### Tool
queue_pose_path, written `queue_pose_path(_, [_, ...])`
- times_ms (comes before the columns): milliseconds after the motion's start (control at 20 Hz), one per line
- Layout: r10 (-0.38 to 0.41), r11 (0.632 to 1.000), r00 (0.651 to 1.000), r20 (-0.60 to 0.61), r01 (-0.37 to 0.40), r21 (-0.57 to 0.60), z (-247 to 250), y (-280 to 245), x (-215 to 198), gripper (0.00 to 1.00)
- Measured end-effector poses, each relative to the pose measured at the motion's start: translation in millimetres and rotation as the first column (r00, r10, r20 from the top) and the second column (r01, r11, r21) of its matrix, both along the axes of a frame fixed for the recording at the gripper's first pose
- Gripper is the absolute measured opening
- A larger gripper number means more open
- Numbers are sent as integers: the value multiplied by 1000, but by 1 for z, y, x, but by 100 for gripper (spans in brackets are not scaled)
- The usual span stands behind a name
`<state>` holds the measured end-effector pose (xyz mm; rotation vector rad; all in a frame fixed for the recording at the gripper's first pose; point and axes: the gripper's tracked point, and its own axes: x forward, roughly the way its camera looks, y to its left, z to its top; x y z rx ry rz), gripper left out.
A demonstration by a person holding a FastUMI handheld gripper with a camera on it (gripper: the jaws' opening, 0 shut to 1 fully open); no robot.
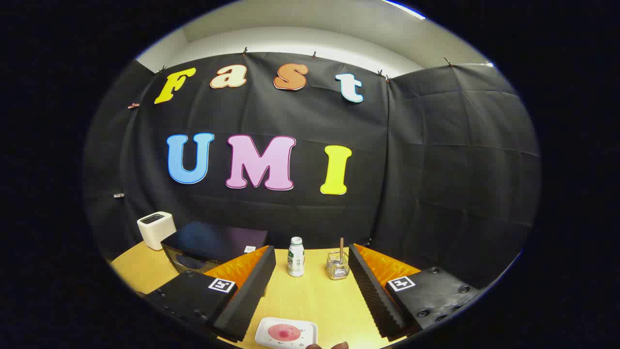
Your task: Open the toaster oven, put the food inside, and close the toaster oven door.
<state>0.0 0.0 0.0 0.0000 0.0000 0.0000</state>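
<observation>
Dark glossy box-shaped toaster oven (213,245) sits at the back of the yellow wood-grain table (310,300), beyond the left finger and partly hidden behind it; door looks closed, tho the front is mostly blocked so can't be sure. Food looks to be the pink round piece on a small white square plate (286,333), low betw the two fingers, near the base of the gripper (311,256). Fingers are spread wide apart, nothing held, tips hanging above the tabletop w/ nothing touching them.

Just ahead of the tips: small white plastic bottle w/ green label (296,257) standing upright, and beside it a wire mesh holder w/ a wooden stick (338,264) in it. Further left, next to the oven, a white rounded pop-up toaster (156,230).

Step, as I read it: the very start, oven not yet opened, food not picked up. Next move prob needs the gripper swung left and fwd toward the oven front, to hook the door handle and pull it down. Bottle stands close by on that path, so mind it.
</observation>
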Motion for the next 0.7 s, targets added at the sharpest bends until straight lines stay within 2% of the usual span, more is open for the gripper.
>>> queue_pose_path(200, [-21,1000,1000,-6,21,5,-2,-6,0,98])
queue_pose_path(700, [-7,1000,1000,-9,7,10,-3,-4,3,98])
